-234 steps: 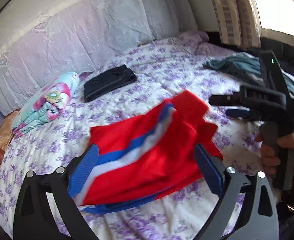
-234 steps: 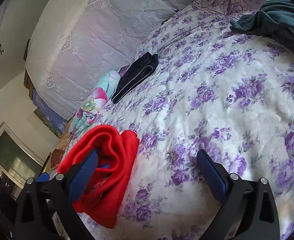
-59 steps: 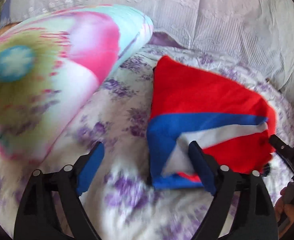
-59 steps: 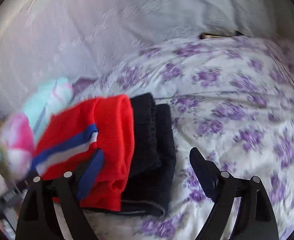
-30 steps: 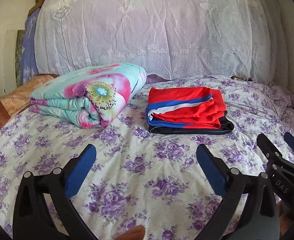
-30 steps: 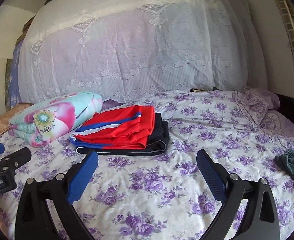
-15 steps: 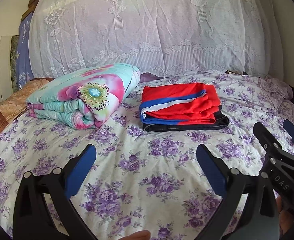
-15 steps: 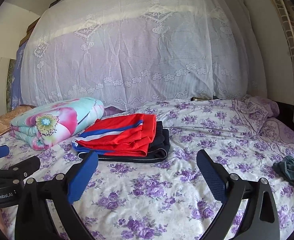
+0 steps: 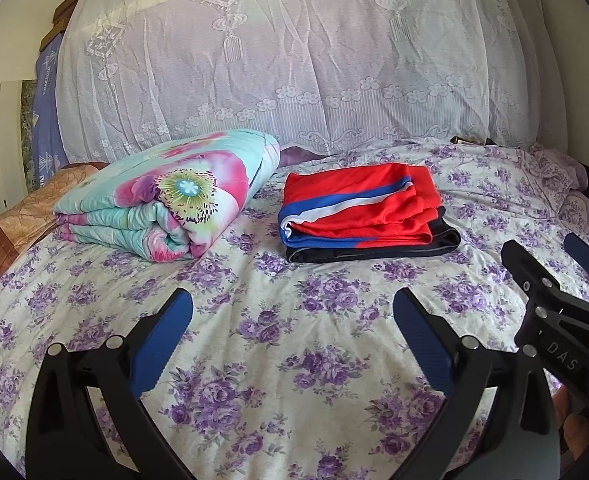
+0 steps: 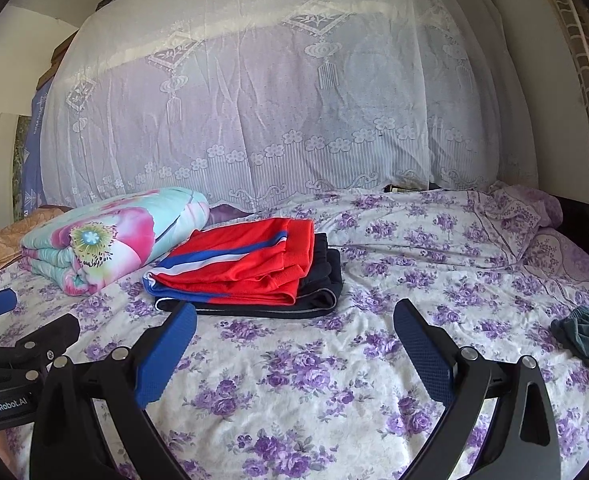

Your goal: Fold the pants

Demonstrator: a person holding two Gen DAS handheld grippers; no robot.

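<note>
Red pants (image 9: 358,208): lay folded on the bed (image 9: 294,340), stacked on top of folded dark pants (image 9: 374,251).
Floral quilt (image 9: 166,196): rolled, just left of the red pants.
Left tongs (image 9: 292,332): spread wide, empty, well short of the red pants.
Right tongs (image 10: 294,340): spread wide, empty, near the red pants.
Teal garment (image 10: 586,334): far right of the red pants.

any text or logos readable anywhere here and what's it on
"DAS": on the black body of the right gripper, seen from the left wrist view.
"GenRobot.AI": on the black body of the left gripper, seen from the right wrist view.
Blue hanging beside the lace: print too small to read.
</note>
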